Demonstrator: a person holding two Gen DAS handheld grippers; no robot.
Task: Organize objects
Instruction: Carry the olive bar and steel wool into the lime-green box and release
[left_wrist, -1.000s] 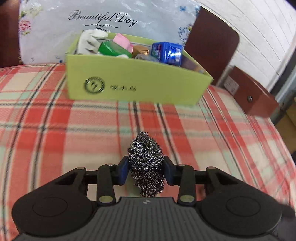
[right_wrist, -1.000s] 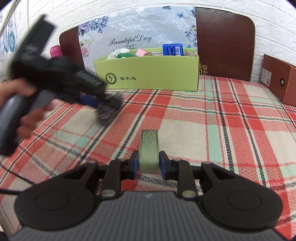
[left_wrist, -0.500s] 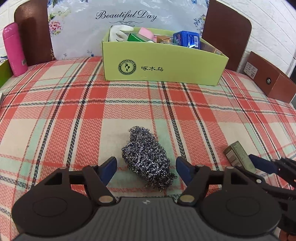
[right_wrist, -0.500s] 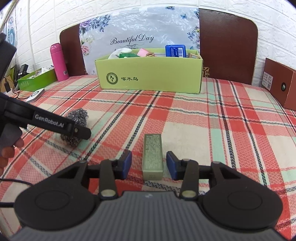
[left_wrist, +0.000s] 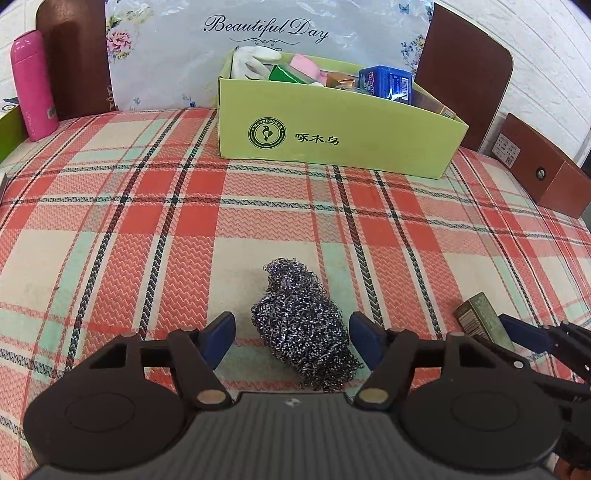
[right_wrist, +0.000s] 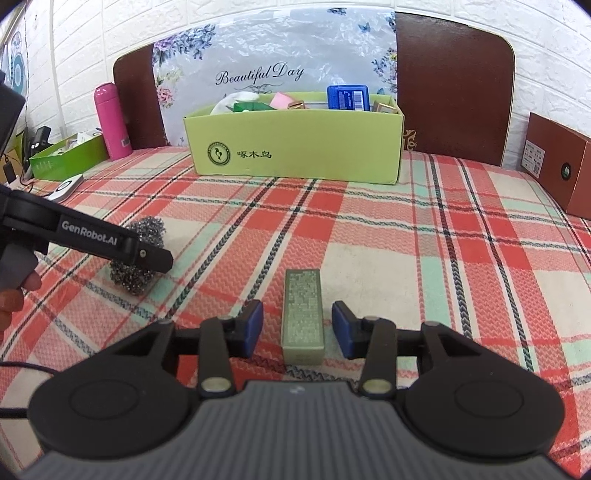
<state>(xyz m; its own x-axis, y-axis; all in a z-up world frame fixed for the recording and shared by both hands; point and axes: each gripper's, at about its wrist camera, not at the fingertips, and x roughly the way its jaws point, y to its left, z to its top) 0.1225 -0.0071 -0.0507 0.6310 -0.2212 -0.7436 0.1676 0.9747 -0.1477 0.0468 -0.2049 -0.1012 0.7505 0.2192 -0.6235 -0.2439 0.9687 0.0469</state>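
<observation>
Plaid cloth in red, cream and mint (left_wrist: 110, 221) covers the table on which both loose things lie. One is a steel wool scrubber (left_wrist: 304, 326), its long axis running away from the left camera and leaning a little to the left at its far end. It sits between the blue pads of the left gripper (left_wrist: 291, 332), whose jaws are spread wide, with a gap of cloth on each side. The other is a small green box (right_wrist: 303, 315), lying flat with its long axis pointing straight away from the right camera toward the back of the table. It lies between the spread jaws of the right gripper (right_wrist: 297, 328), touching neither pad. Farther back stands a yellow-green carton (right_wrist: 295, 147) holding assorted items, with a pink bottle (right_wrist: 110, 120) to its left and a brown box (right_wrist: 557, 170) at the right edge.
</observation>
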